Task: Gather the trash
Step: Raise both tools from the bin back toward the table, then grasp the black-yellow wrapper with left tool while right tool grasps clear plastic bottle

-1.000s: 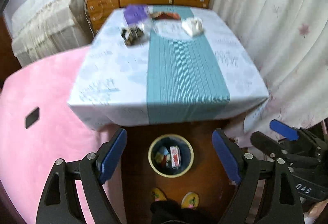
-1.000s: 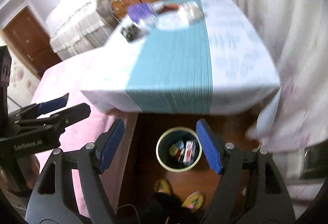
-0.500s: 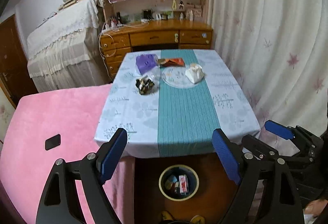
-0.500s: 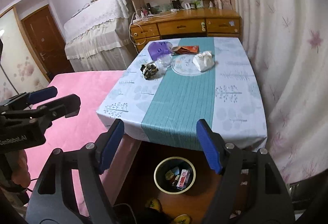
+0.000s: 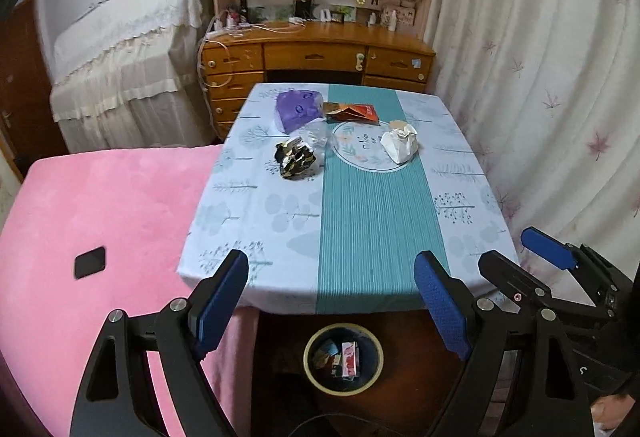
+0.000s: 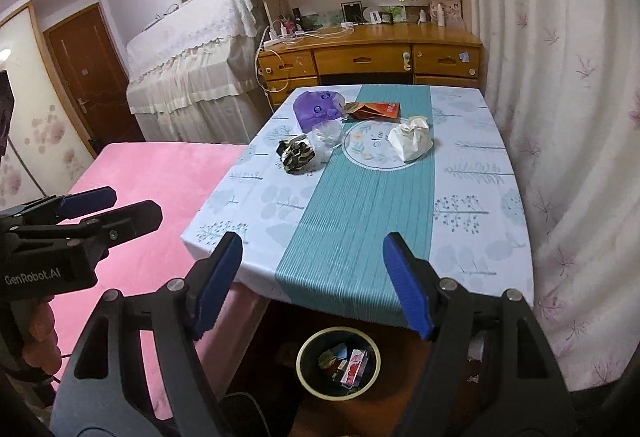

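Trash lies at the far end of the table (image 5: 256,205): a crumpled black-and-gold wrapper (image 5: 295,158), a clear plastic wrapper (image 5: 316,135), a purple bag (image 5: 299,109), an orange-red packet (image 5: 354,113) and a crumpled white paper (image 5: 399,143). The same things show in the right wrist view: wrapper (image 6: 295,153), purple bag (image 6: 318,108), white paper (image 6: 411,139). A round bin (image 5: 343,357) with some trash in it stands on the floor below the table's near edge. My left gripper (image 5: 336,303) and right gripper (image 6: 314,279) are both open and empty, held above the bin, short of the table.
A pink bed (image 5: 100,221) with a small black object (image 5: 90,262) lies left of the table. A curtain (image 5: 540,97) hangs at the right. A wooden desk (image 5: 316,57) with bookshelves stands behind the table. A lace-covered piece of furniture (image 5: 128,49) is at the back left.
Both grippers have tilted up from looking down at the bin to facing the table and room. Both stay open and empty.
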Demonstrator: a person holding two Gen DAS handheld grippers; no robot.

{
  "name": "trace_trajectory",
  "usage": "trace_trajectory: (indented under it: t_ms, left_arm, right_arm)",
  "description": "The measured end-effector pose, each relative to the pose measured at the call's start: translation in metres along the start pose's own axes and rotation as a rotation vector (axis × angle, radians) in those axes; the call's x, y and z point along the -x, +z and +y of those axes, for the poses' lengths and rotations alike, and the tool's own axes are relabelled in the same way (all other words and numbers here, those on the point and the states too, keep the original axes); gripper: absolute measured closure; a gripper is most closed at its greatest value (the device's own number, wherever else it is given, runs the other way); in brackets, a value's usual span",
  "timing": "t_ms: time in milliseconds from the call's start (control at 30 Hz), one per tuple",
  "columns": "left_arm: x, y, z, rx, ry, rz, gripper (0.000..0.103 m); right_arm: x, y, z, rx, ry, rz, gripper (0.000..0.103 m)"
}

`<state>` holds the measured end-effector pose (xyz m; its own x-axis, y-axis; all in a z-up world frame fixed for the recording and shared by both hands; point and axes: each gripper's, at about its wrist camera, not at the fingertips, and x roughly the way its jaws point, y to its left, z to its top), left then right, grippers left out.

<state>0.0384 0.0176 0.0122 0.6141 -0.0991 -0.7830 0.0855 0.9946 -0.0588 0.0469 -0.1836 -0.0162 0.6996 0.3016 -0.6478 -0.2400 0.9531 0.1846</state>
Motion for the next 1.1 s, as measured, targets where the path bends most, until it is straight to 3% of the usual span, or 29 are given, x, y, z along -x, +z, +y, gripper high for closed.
trace_trajectory:
  t_ms: [233,600,833,1100]
  left_arm:
    - [-0.115,0.072,0.044,-0.083,-0.082,0.07,0.017]
    - [-0.303,0.186,0.122,-0.138,-0.116,0.196,0.017]
    - [-0.404,0.203,0.131,-0.118,-0.247,0.329,0.017]
    - [-0.466,0.188,0.118,-0.157,-0.325,0.455,0.017]
  right_arm:
    - [-0.098,0.05,0.002,-0.06,-0.074,0.043,0.033]
    - [-0.269,0.127,0.009,-0.21,-0.167,0.182,0.033]
    - [-0.339,0.145,-0.009,-0.276,-0.229,0.209,0.033]
    - [-0.384,0.131,-0.037,-0.369,-0.249,0.273,0.033]
